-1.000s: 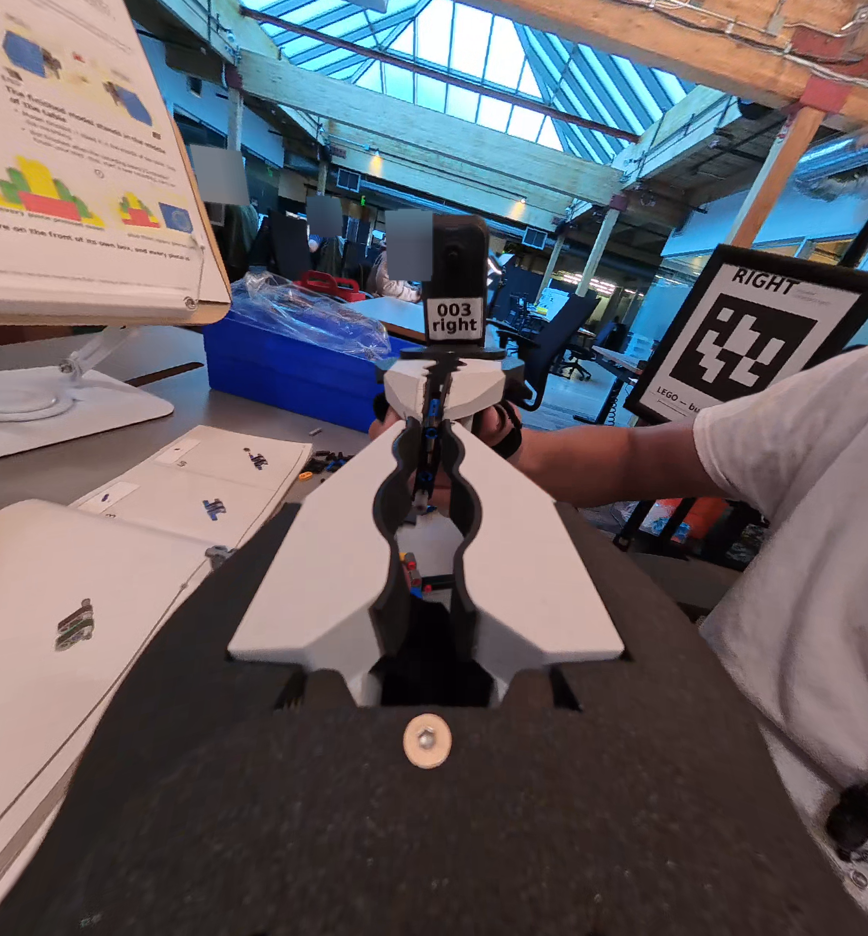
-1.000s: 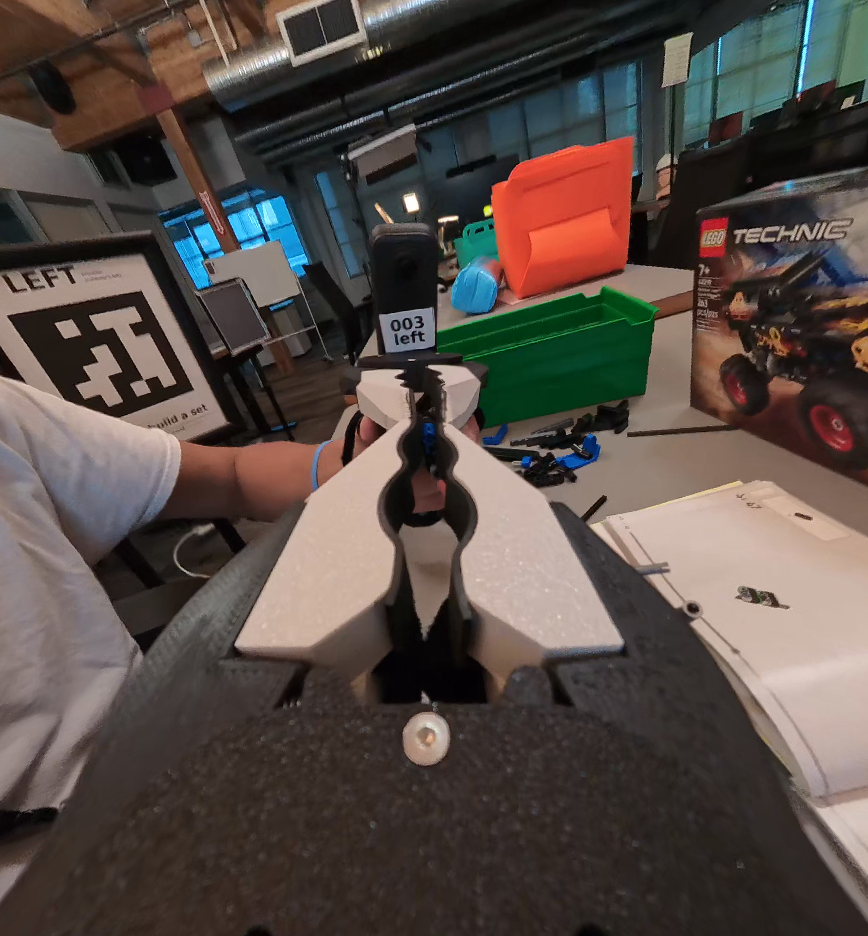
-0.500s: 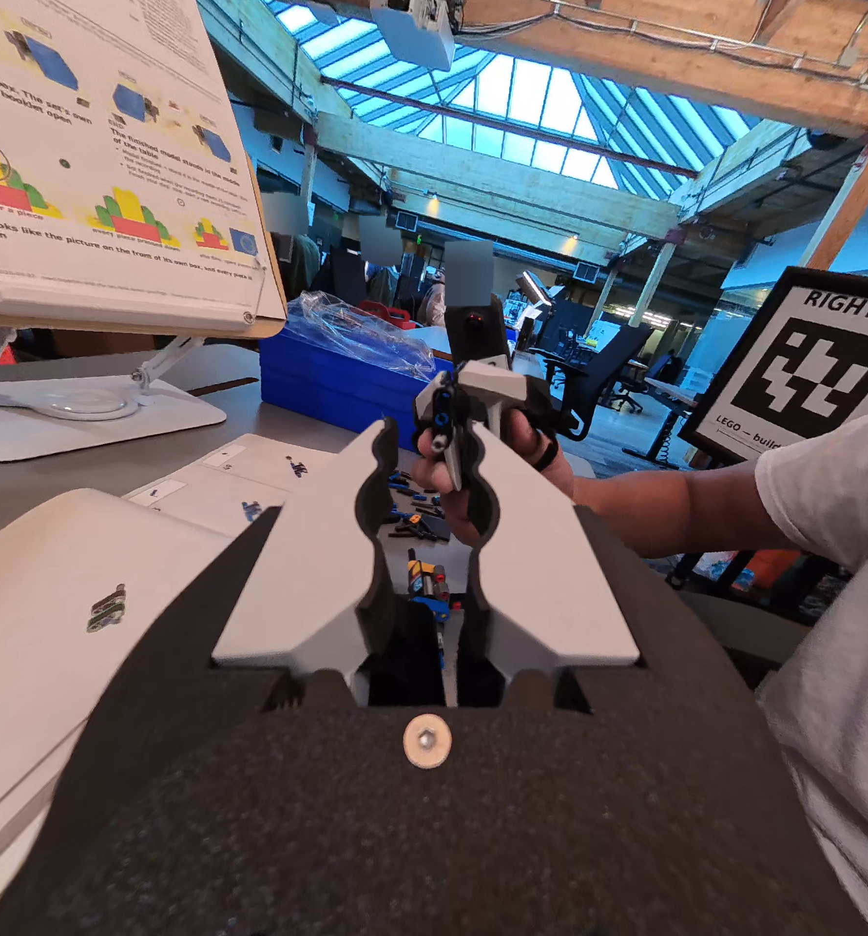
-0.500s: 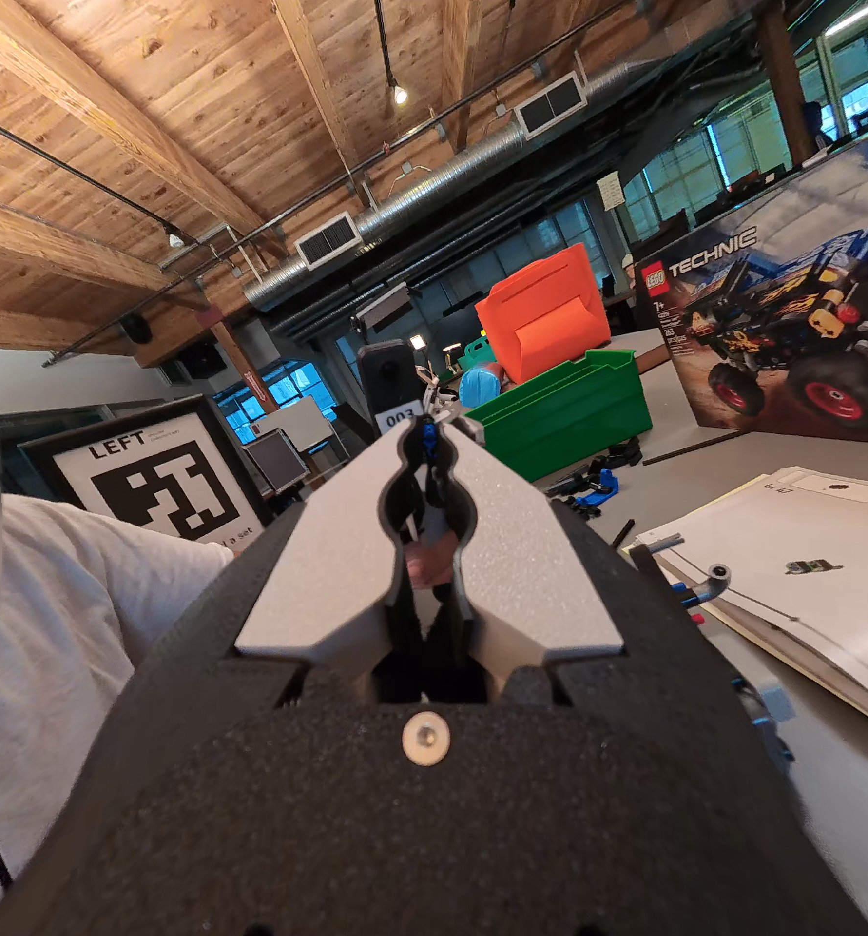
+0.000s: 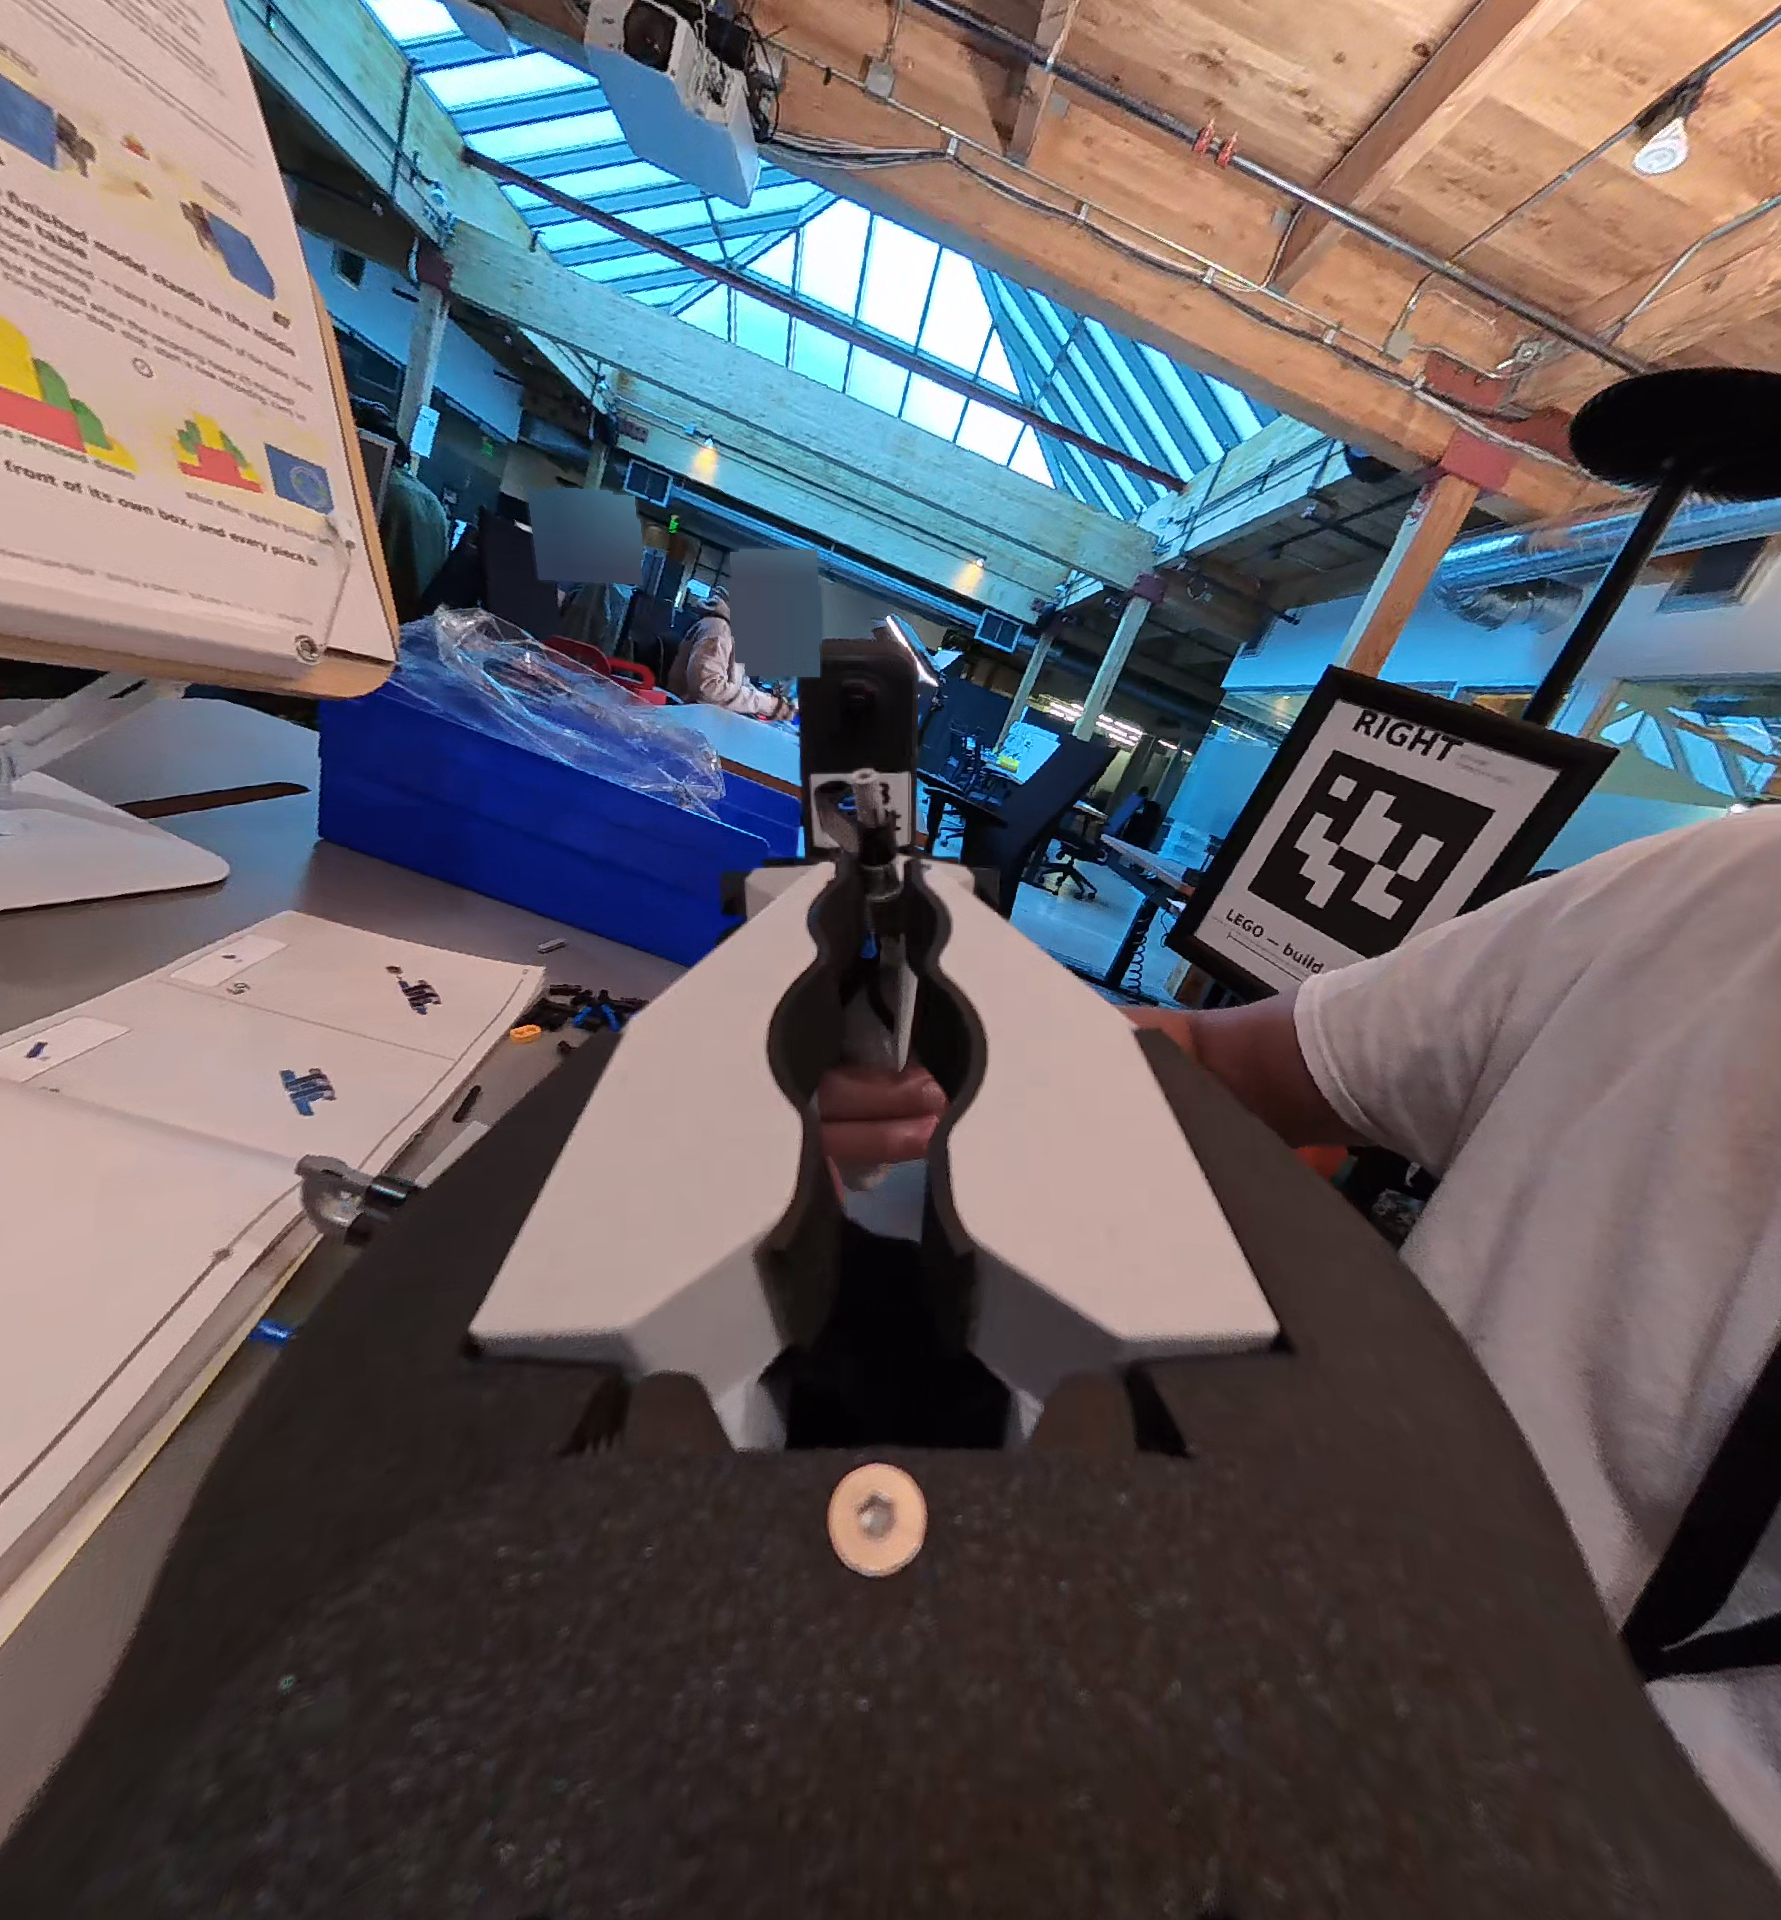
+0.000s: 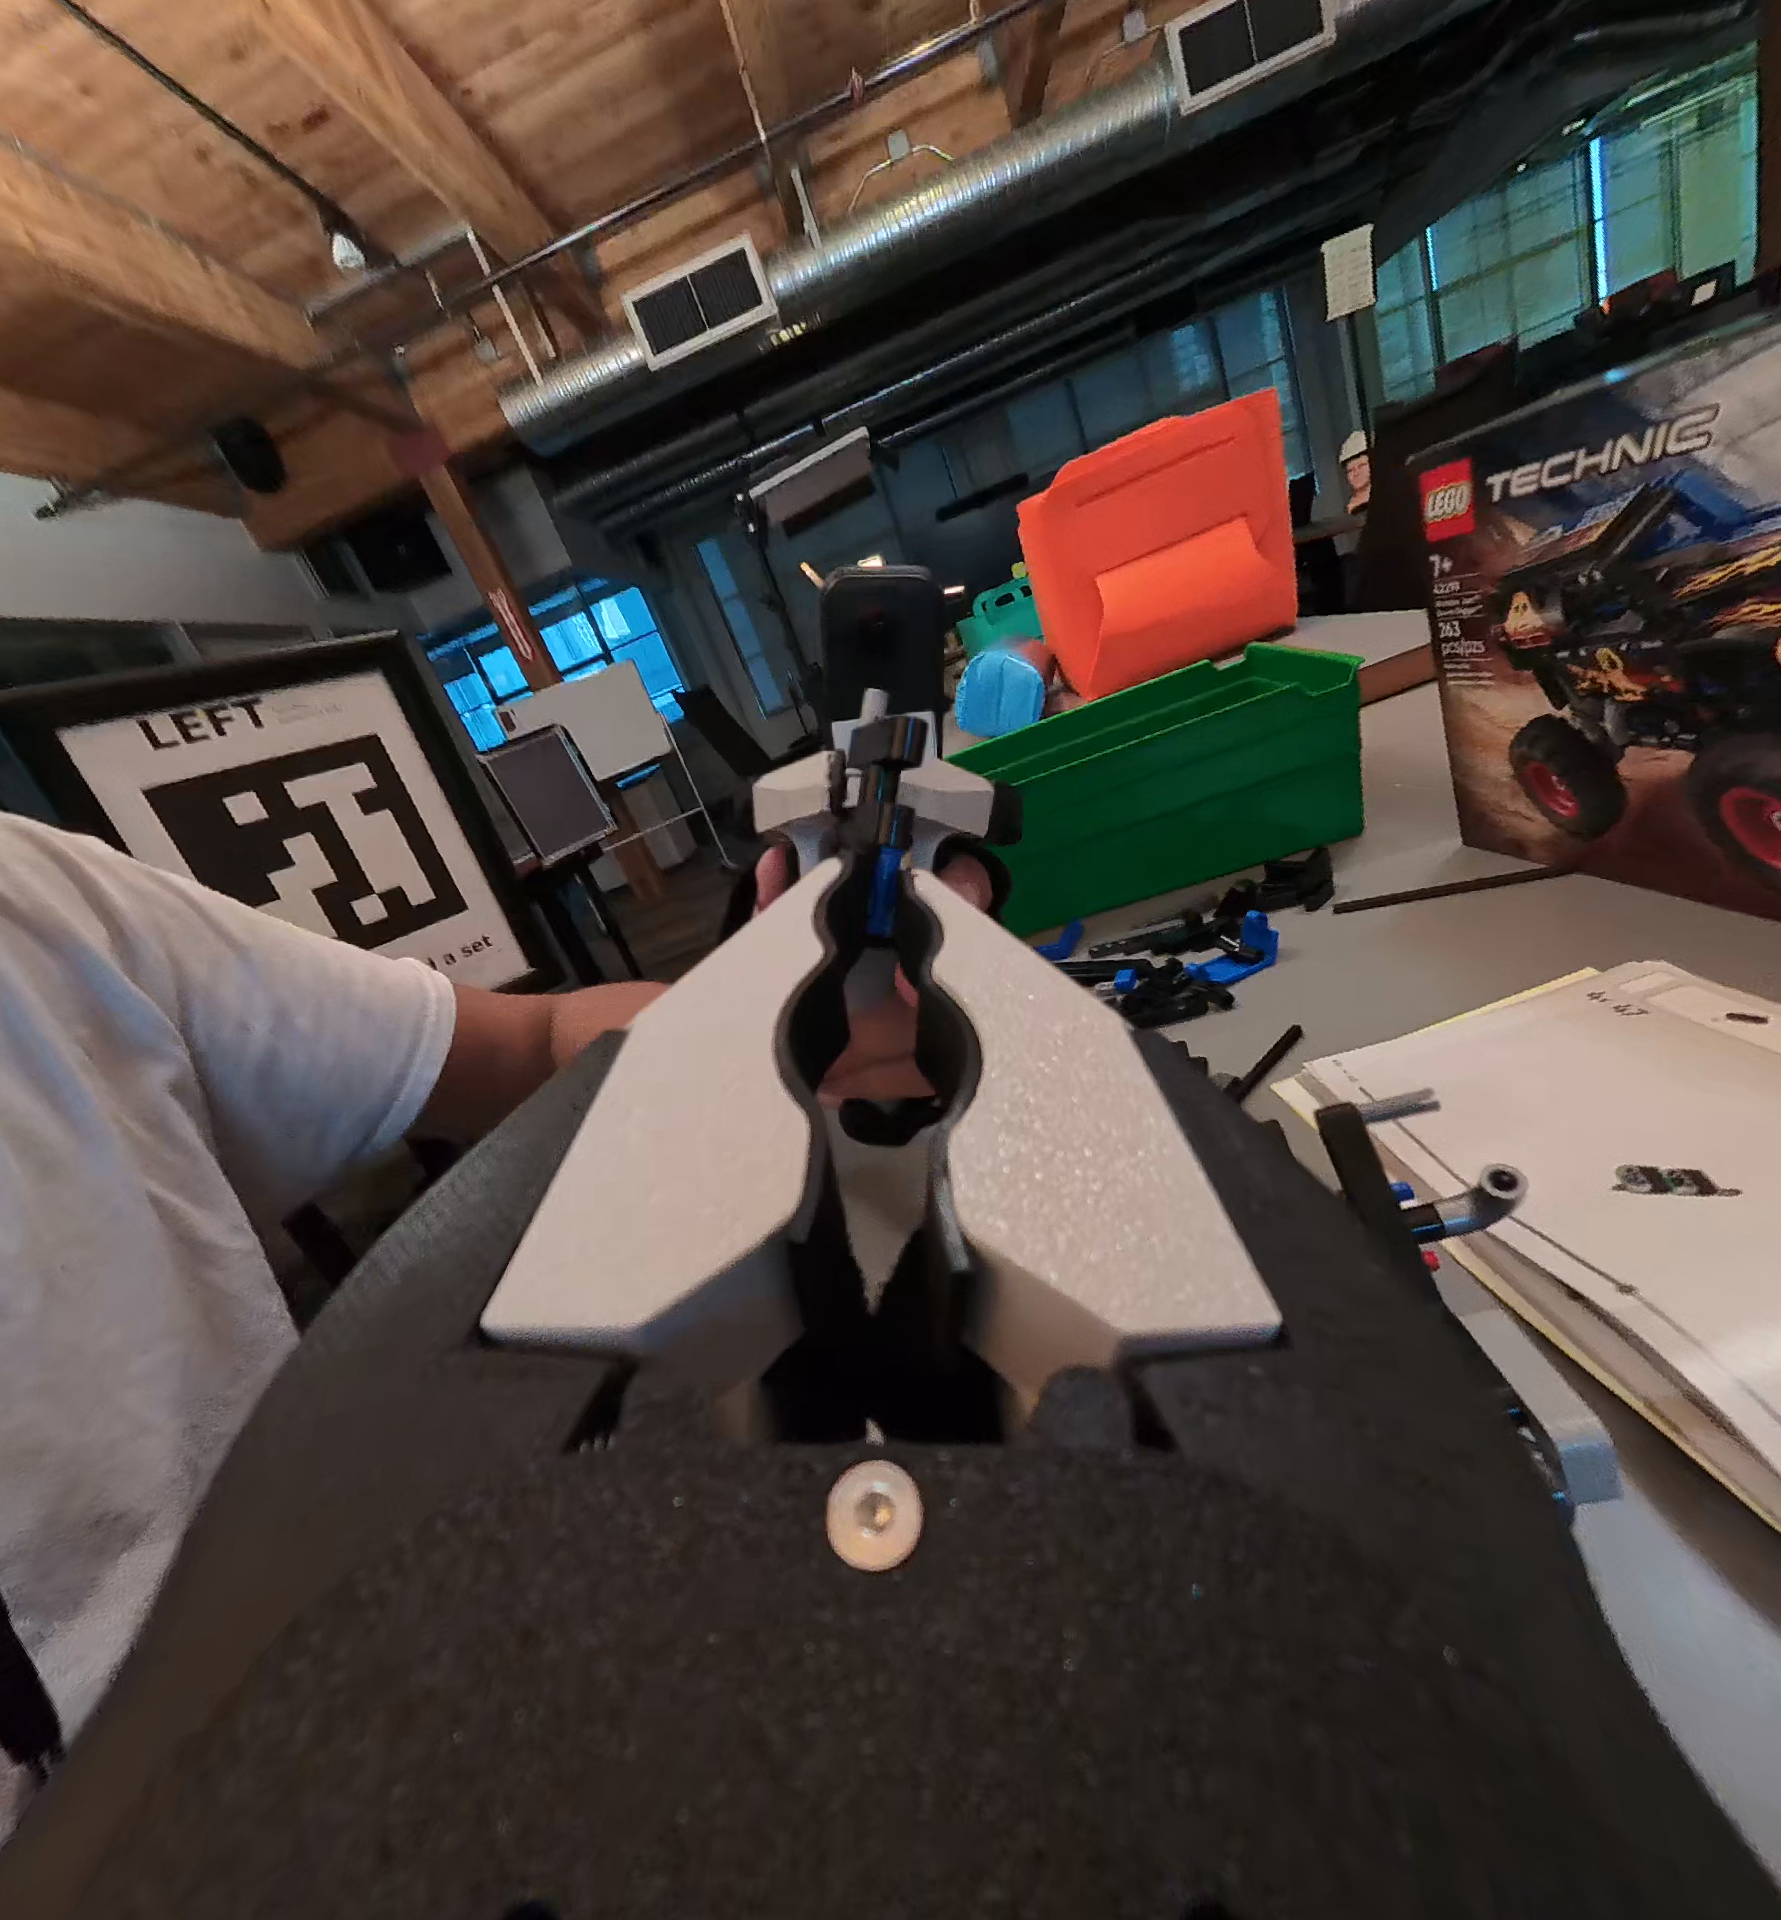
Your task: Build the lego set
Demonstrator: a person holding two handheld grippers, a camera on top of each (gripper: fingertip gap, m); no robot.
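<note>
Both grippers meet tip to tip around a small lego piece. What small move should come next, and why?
Probably a gentle push together along the shared line. The left hand-held gripper and right hand-held gripper face each other, closed on a small black, blue and grey assembly held in the air between their tips. Whether the parts are fully seated is unclear.

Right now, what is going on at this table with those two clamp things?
A person in a white shirt holds a two-finger gripper in each hand, tips raised and meeting in the air. The left gripper and right gripper both pinch a small lego assembly of black, grey and blue parts. Loose pieces, an open instruction booklet and a green bin sit on the table.
</note>
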